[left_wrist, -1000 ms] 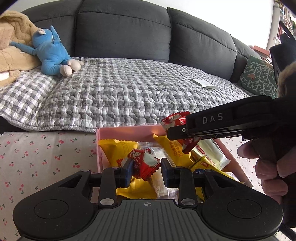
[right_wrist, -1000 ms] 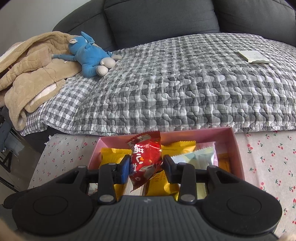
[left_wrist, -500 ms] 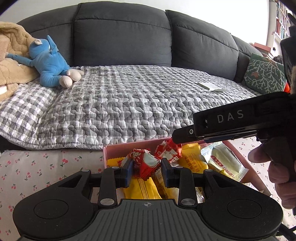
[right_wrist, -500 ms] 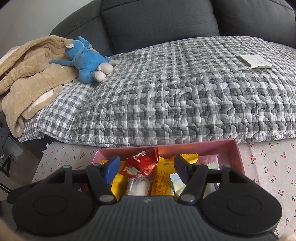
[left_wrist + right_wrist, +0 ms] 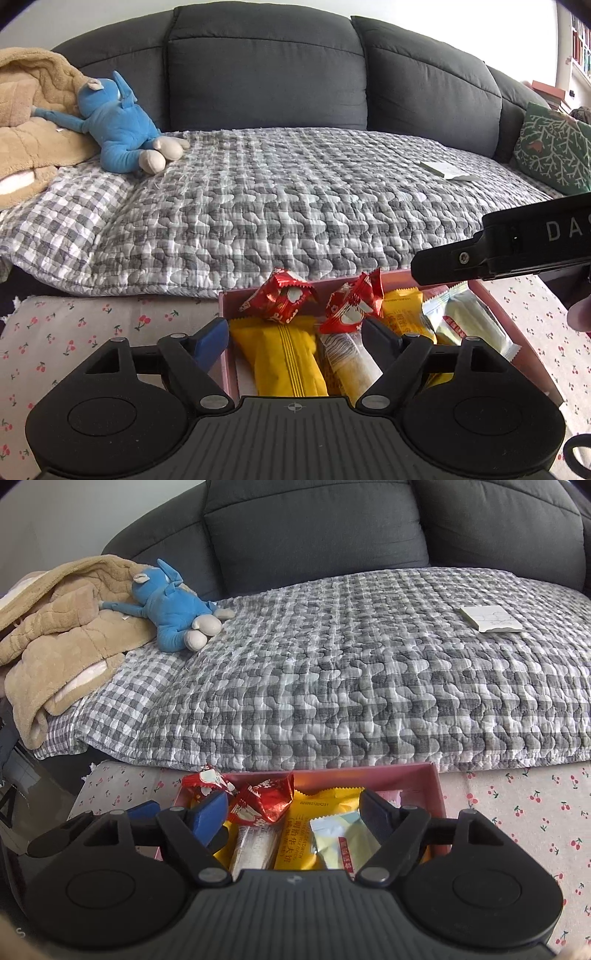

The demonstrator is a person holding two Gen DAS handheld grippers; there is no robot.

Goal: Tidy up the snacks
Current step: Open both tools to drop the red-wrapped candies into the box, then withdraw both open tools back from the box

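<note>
A pink box (image 5: 495, 317) (image 5: 436, 786) on the cherry-print cloth holds snacks. Two red packets (image 5: 280, 299) (image 5: 352, 302) lie on top of yellow packets (image 5: 284, 358) and pale green packets (image 5: 469, 321). In the right wrist view the red packets (image 5: 207, 781) (image 5: 267, 797) lie at the box's far left, beside a yellow packet (image 5: 303, 830). My left gripper (image 5: 295, 338) is open and empty above the box. My right gripper (image 5: 293, 810) is open and empty above the box; its body (image 5: 517, 243) shows at the right of the left wrist view.
A dark grey sofa (image 5: 266, 77) with a grey checked quilt (image 5: 295, 206) stands right behind the box. A blue plush toy (image 5: 118, 125), a tan blanket (image 5: 26, 122), a white paper (image 5: 447, 171) and a green cushion (image 5: 554, 151) lie on it.
Both grippers let go of their red packets, right first, then left. The packets now lie in the box. Both grippers have drawn back and up.
</note>
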